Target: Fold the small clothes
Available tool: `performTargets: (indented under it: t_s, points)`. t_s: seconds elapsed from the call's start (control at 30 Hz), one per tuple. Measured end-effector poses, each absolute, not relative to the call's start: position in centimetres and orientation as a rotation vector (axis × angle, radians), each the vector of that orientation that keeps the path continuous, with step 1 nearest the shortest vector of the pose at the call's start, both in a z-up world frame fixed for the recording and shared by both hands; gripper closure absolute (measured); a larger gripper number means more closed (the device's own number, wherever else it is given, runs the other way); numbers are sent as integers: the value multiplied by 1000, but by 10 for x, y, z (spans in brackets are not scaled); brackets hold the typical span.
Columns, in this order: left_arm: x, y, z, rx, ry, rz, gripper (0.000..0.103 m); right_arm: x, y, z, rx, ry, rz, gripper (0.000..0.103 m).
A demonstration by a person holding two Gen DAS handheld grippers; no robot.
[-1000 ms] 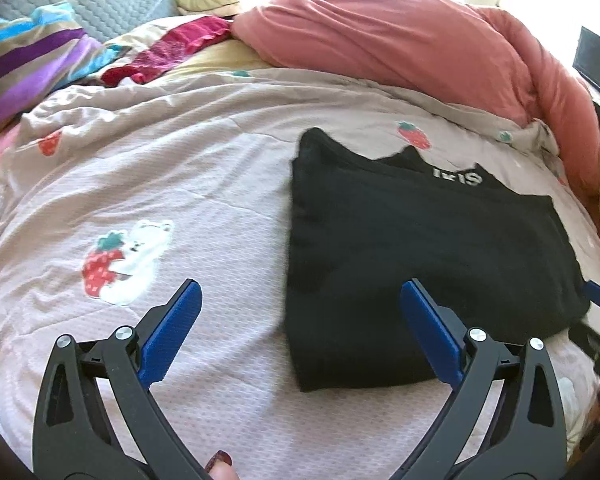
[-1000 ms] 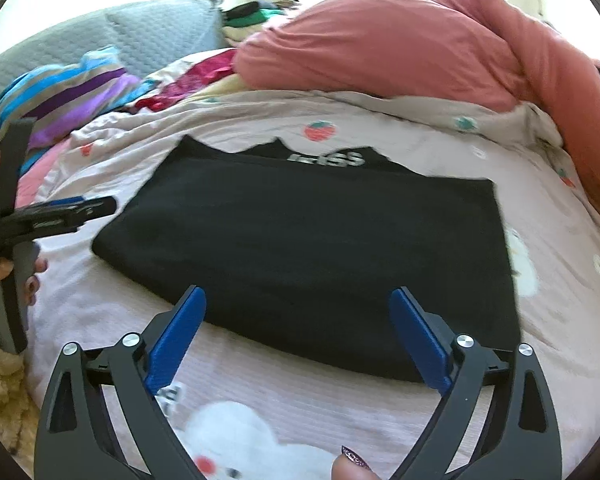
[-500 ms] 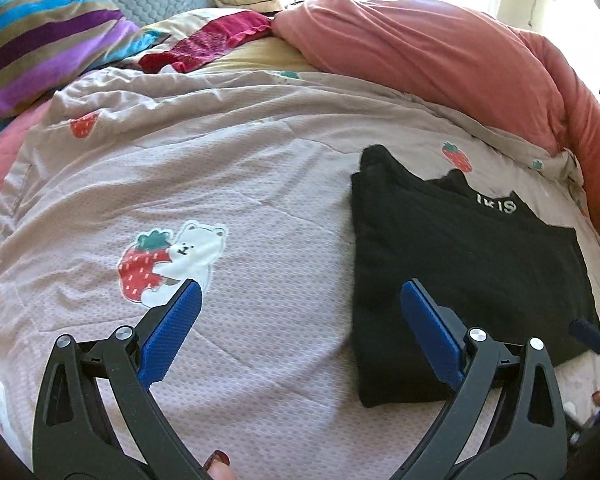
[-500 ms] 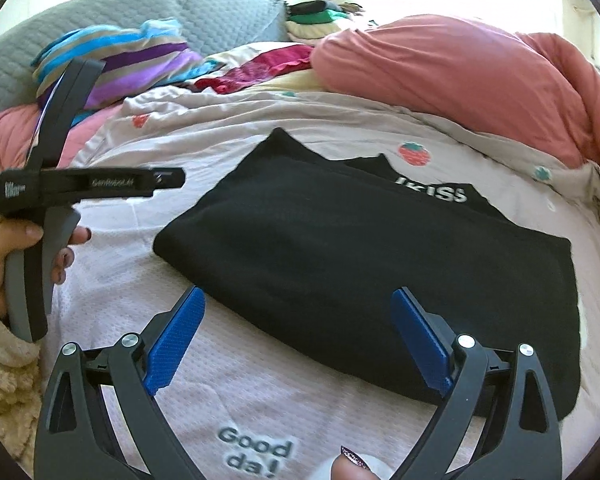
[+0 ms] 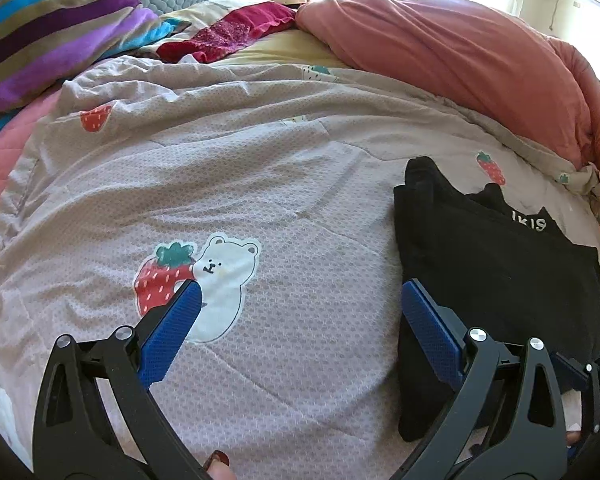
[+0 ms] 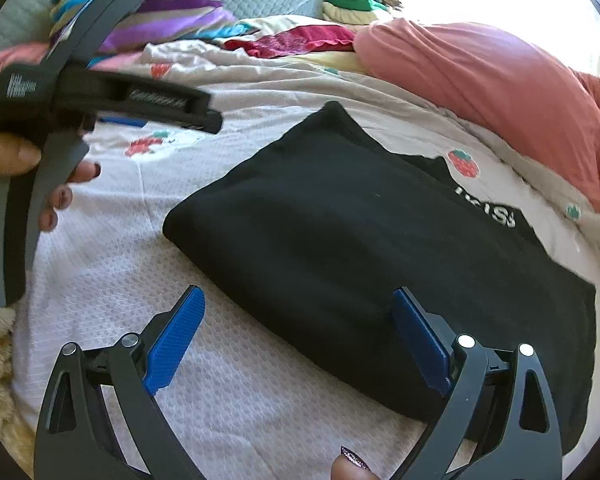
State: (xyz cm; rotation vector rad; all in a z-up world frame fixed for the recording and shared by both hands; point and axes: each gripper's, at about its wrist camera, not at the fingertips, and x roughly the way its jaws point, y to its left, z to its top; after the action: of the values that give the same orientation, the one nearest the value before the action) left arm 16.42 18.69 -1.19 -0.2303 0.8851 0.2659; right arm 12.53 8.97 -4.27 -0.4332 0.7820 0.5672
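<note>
I'm looking at the quilt covering the bed, with a pink duvet bunched behind it. The folded black shirt is lying flat on the quilt. My right gripper is hovering wide open over its near edge, holding nothing. My left gripper is gaping empty beside the shirt.

Bare quilt left of the black shirt; pink duvet bounds the far side.
</note>
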Motion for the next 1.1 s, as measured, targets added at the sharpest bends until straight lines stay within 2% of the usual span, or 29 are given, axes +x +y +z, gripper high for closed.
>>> performTargets:
  t_s: [0.27, 0.8, 1.1]
  points:
    - [177, 186, -14, -195, 899, 271, 10, 129, 118, -59, -575, 744, 523, 9]
    - [202, 185, -22, -202, 929, 249, 10, 150, 134, -60, -622, 680, 496, 8]
    - [230, 178, -22, -200, 943, 212, 10, 150, 121, -48, -544, 653, 514, 42]
